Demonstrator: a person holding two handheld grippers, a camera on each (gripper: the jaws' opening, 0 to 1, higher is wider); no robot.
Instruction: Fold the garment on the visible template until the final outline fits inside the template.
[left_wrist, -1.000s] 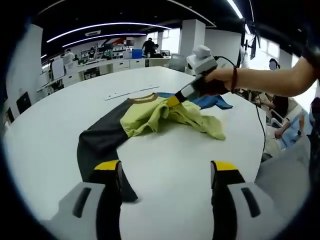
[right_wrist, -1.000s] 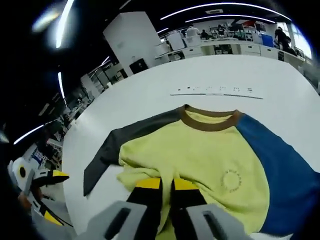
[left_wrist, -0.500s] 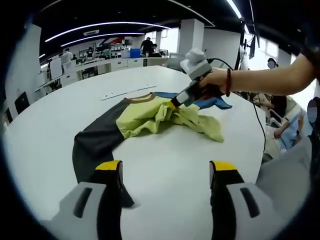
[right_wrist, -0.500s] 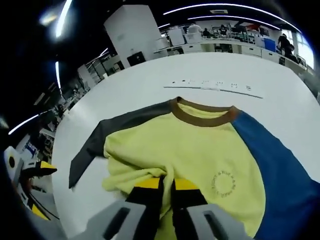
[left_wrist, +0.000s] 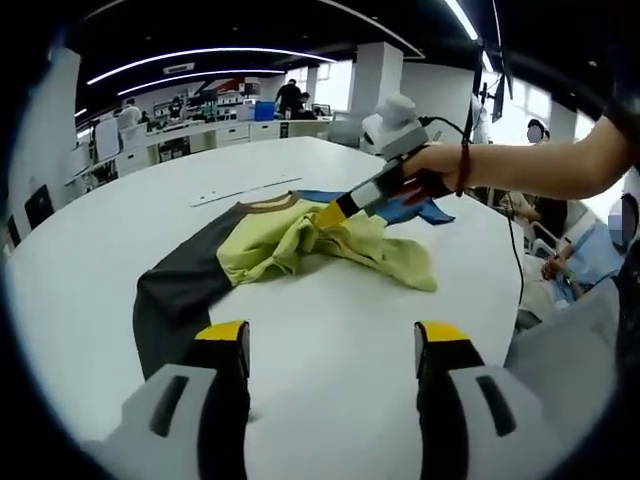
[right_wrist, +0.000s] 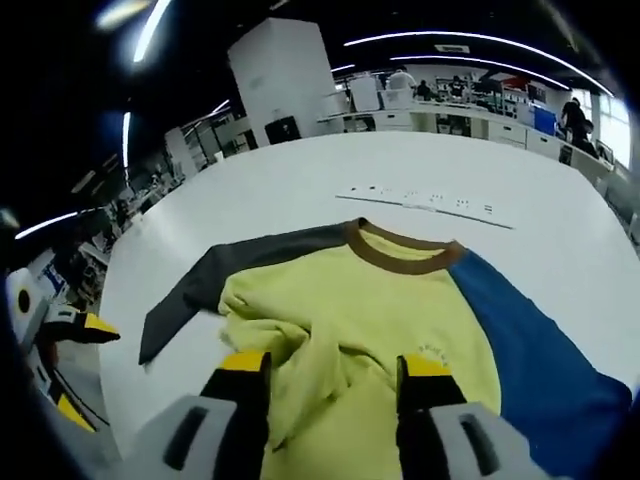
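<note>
White round table (left_wrist: 330, 340) — broad and matte, set in an open-plan office with ceiling light strips, a white pillar and desks along the far wall. Garment (right_wrist: 380, 310): yellow-green body, brown collar, one dark grey sleeve, one blue sleeve; lies bunched near the table's middle, collar toward a pale printed strip (right_wrist: 430, 202) lying flat beyond it. Right gripper (right_wrist: 330, 365) — jaws spread over the rumpled hem, fabric between them. Left gripper (left_wrist: 330, 335): jaws wide apart above bare tabletop, just beside the grey sleeve's end.
</note>
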